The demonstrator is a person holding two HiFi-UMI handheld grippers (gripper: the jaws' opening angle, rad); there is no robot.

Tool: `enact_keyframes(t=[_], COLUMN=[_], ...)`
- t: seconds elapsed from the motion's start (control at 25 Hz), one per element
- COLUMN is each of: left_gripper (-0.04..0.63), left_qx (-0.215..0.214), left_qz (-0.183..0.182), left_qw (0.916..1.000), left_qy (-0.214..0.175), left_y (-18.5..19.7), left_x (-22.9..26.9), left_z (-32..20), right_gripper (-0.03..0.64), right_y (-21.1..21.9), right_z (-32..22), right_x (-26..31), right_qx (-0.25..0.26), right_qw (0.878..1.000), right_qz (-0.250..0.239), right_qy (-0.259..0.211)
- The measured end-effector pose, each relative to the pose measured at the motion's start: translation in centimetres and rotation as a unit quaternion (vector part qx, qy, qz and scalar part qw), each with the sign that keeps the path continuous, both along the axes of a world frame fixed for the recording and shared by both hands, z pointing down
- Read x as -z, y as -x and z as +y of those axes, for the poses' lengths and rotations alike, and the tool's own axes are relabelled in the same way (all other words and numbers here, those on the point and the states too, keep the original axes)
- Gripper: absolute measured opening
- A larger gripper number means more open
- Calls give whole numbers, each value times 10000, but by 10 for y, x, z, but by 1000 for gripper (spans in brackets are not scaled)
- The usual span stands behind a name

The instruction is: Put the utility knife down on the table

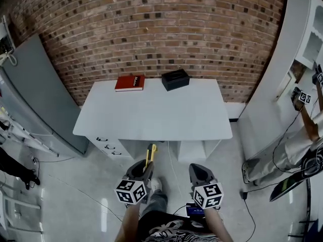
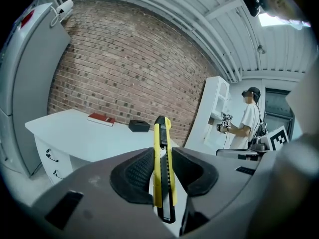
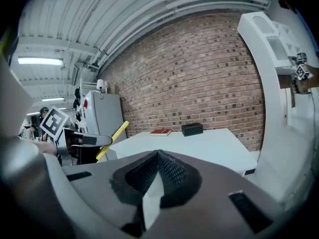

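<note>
The yellow utility knife (image 2: 158,153) is clamped between the jaws of the left gripper (image 1: 142,171). Its black slider faces the camera and its nose sticks out forward and upward past the pads. I cannot tell whether any blade is out. It hangs in the air over the floor on the near side of the white table (image 1: 151,112), short of the near edge and close to the person's foot. The right gripper (image 3: 158,156) is just to the right of it, pinched together on nothing. The main risk is probably letting go too early: until the knife is carried forward over the top, it would drop to the floor by the foot. Coming in too low could knock the protruding nose against the table's near edge and twist the slim body in the pads. Opening from too high would likely make it bounce or skid. Room to move is generous, since the middle and near parts of the tabletop are bare. A red book (image 1: 129,82) and a black box (image 1: 175,79) sit well apart from the approach, along the far edge by the brick wall. A grey cabinet (image 1: 35,95) flanks the table on the left, and on the right are a white shelf unit (image 1: 282,74) and another person (image 1: 308,130). None of them crowds the path.
</note>
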State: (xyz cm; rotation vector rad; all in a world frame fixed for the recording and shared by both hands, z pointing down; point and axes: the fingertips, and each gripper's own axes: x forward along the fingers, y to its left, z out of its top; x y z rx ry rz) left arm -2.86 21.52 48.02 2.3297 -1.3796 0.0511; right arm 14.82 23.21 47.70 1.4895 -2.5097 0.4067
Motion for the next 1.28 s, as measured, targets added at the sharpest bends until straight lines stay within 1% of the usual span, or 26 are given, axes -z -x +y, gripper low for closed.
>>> enact_keyframes(t=[0.16, 0.36, 0.6, 0.76, 0.88, 1.0, 1.28], left_gripper=[117, 117, 117, 117, 117, 117, 117], left_qx=[-12, -166, -373, -497, -558, -572, -670], left_qz=[41, 44, 34, 101, 169, 273, 299], left_qw=[10000, 9996, 9986, 9978, 9971, 9966, 9957], left_qy=[67, 224, 362, 419, 478, 524, 564], left_y=[12, 27, 50, 63, 72, 78, 74], left_x=[-16, -35, -37, -40, -43, -45, -48], left_z=[-51, -147, -263, -321, -353, -378, -390], right_gripper=[0, 0, 0, 0, 0, 0, 0], right_y=[10, 28, 51, 60, 66, 71, 51], right_z=[-50, -145, -260, -317, -345, -363, -373], right_x=[-16, -28, -22, -26, -27, -27, -22], right_qx=[-32, -124, -322, -504, -611, -673, -984], right_qw=[10000, 9997, 9989, 9977, 9968, 9963, 9940], right_qz=[34, 132, 218, 249, 220, 245, 266], right_qy=[85, 171, 258, 391, 457, 476, 408])
